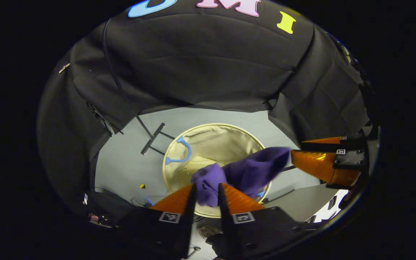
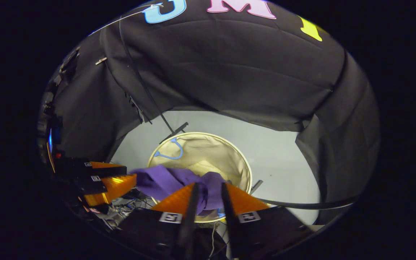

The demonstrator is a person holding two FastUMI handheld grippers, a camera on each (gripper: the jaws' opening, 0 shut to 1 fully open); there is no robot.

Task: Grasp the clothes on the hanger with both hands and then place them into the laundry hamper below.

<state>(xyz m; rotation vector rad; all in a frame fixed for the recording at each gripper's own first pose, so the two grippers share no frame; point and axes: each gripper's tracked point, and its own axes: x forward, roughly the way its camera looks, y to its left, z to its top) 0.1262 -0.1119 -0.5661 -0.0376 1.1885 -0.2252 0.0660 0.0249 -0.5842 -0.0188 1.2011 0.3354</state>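
A purple garment (image 1: pixel 242 172) stretches between both grippers above the round beige laundry hamper (image 1: pixel 208 139). My left gripper (image 1: pixel 207 187) is shut on one bunched end of it. The right gripper (image 1: pixel 294 155), seen at the right of the left gripper view, holds the other end. In the right gripper view the right gripper (image 2: pixel 208 187) is shut on the purple garment (image 2: pixel 172 182), which runs left to the left gripper (image 2: pixel 132 180). The hamper (image 2: pixel 211 151) stands open on the floor below, with a blue handle (image 2: pixel 170 153) at its rim.
A black stand foot (image 1: pixel 152 138) and pole (image 2: pixel 146 90) rise just behind the hamper on the pale grey floor (image 2: pixel 276 155). A dark cable or bar (image 2: pixel 302 206) crosses the floor right of the hamper. Cluttered gear and wires (image 2: pixel 117 213) lie at the left.
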